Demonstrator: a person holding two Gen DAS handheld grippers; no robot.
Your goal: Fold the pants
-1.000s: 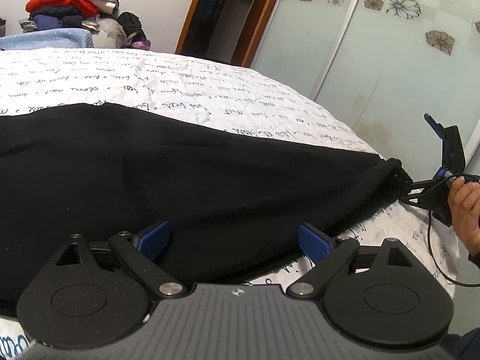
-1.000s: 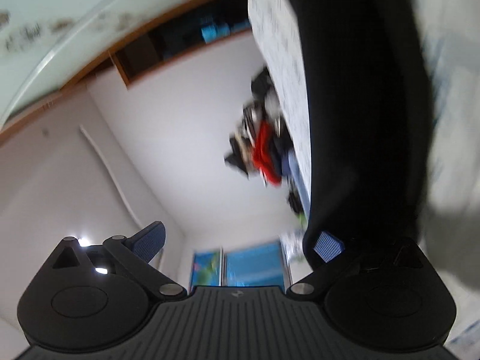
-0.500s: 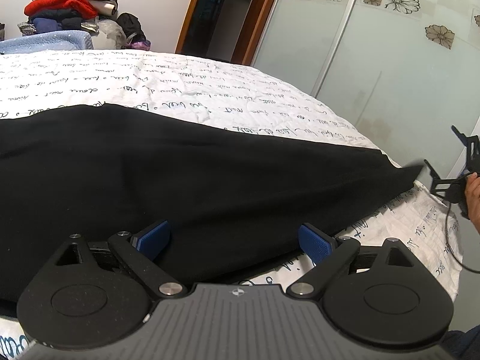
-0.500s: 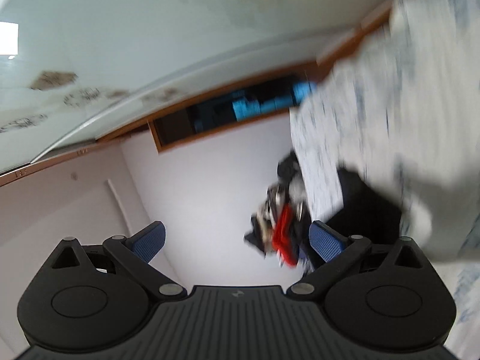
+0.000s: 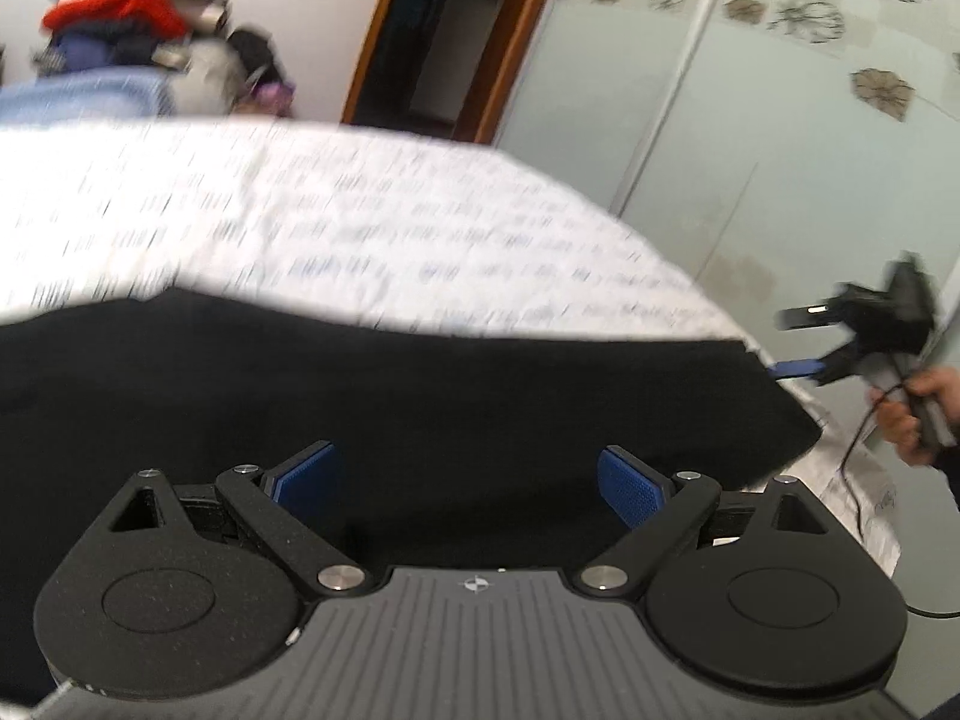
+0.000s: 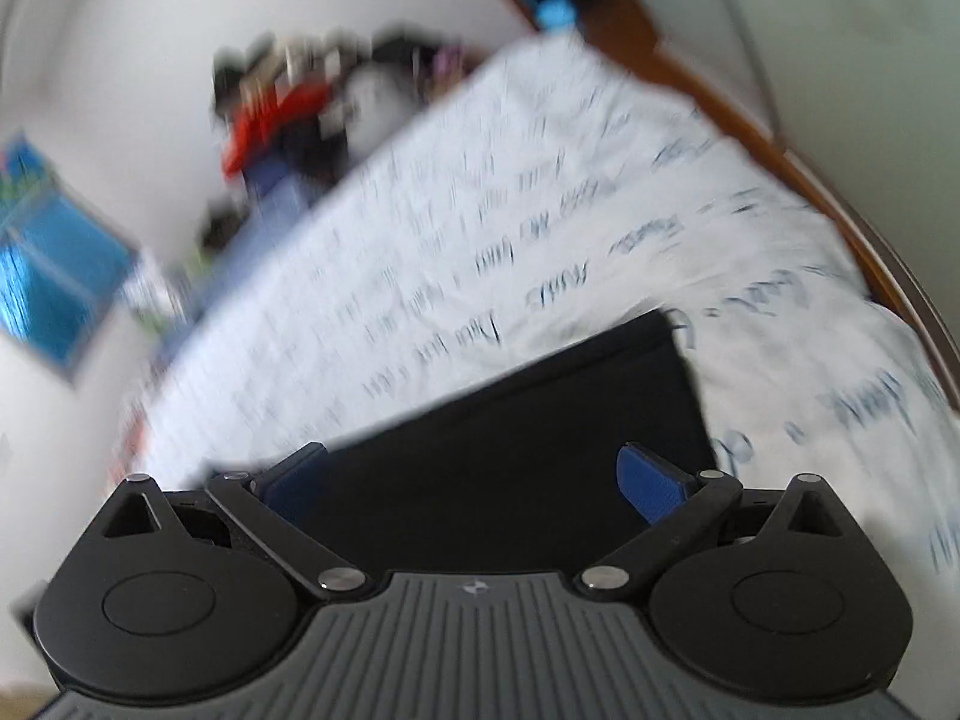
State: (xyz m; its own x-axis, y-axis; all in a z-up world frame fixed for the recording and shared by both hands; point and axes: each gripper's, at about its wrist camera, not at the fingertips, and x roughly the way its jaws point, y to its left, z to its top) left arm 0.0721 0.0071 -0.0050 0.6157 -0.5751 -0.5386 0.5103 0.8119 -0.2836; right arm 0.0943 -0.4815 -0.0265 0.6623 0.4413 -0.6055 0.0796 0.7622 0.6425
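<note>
Black pants point(image 5: 420, 396) lie flat on the bed point(image 5: 360, 228); our jaws gape empty, so a sloppy pinch could bunch them.

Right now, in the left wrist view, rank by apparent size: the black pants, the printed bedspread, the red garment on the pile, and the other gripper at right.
1. black pants
2. printed bedspread, close behind; nearness enlarges the pants
3. right gripper and red garment: look alike, both blurred, so unranked
</note>
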